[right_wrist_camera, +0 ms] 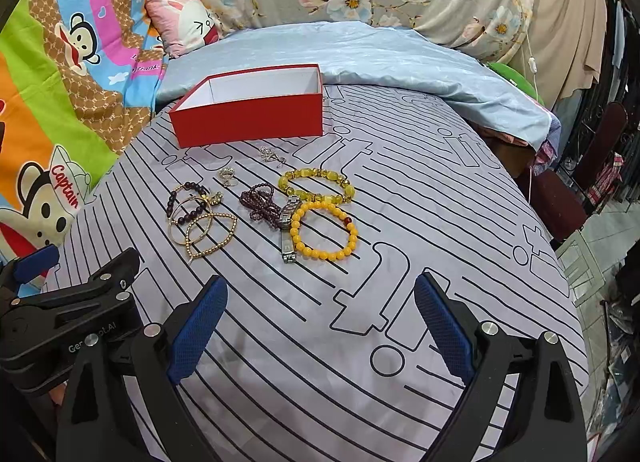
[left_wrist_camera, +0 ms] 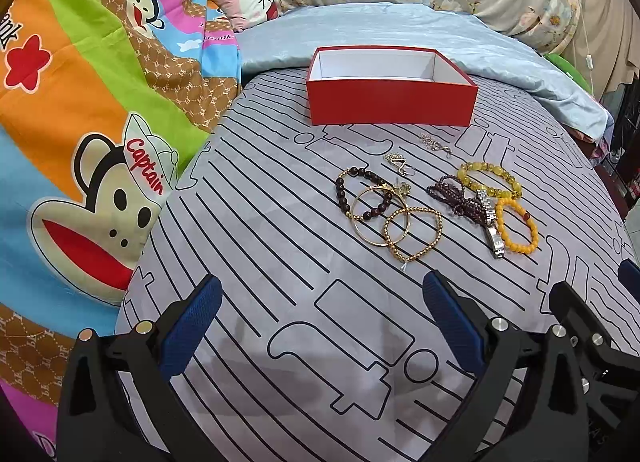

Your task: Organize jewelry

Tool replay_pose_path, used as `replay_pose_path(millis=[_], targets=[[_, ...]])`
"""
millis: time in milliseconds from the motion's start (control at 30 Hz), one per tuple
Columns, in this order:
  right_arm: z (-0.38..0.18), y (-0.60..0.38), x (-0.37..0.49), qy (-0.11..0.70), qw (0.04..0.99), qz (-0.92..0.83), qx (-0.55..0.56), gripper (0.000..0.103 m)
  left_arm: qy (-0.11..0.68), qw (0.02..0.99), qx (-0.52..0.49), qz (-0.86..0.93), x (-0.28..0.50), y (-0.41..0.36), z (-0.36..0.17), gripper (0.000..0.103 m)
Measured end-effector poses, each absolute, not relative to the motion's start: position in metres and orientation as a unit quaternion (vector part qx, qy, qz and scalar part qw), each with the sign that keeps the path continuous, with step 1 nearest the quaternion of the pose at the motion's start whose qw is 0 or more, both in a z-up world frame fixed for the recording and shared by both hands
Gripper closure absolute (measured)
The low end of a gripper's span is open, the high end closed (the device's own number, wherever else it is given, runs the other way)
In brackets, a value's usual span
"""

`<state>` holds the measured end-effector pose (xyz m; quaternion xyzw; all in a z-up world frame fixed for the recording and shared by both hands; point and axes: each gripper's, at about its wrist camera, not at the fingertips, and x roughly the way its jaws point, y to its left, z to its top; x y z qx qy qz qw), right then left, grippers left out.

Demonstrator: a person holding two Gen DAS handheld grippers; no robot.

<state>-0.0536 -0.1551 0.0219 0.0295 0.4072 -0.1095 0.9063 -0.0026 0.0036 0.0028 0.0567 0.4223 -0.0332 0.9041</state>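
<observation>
Both cameras sit low above the grey line-patterned bedsheet [left_wrist_camera: 280, 262] and look forward and a little down, each between its own 2 blue-padded fingers. The left view faces the red cardboard box with white inside [left_wrist_camera: 390, 101] almost straight on; the right view stands more to the right and sees the box [right_wrist_camera: 250, 117] from an angle. Both share the box and the jewellery before it.

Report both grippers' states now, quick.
Left gripper: open, fingers wide apart, holding nothing.
Right gripper: open, fingers wide apart, holding nothing.
</observation>
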Motion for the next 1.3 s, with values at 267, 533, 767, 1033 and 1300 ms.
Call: replay_pose_path(millis=[267, 533, 767, 1033, 1300], targets=[[0.0221, -0.1552, -0.0536, 0.407, 0.906, -0.110, 0.029, 0.010, 0.422, 0.904, 0.054, -0.032, -0.0035, 0.0031, 0.0018, 0.005], [0.0219, -0.1550, -0.0540, 0.407, 0.906, -0.110, 0.029, 0.010, 0.423, 0.904, 0.052, -0.032, -0.0040, 0.0034, 0.0009, 0.005], [0.0220, -0.1544, -0.0543, 0.407, 0.906, -0.110, 0.028, 0.010, 0.424, 0.903, 0.052, -0.033, -0.0043, 0.0033, 0.0005, 0.005], [0.0219, -0.1543, -0.0543, 0.407, 0.906, -0.110, 0.028, 0.010, 0.425, 0.903, 0.050, -0.033, -0.0044, 0.0050, 0.0007, 0.005], [0.0218, -0.1544, -0.0541, 0.407, 0.906, -0.110, 0.029, 0.010, 0.424, 0.904, 0.049, -0.032, -0.0051, 0.0056, 0.0004, 0.005]])
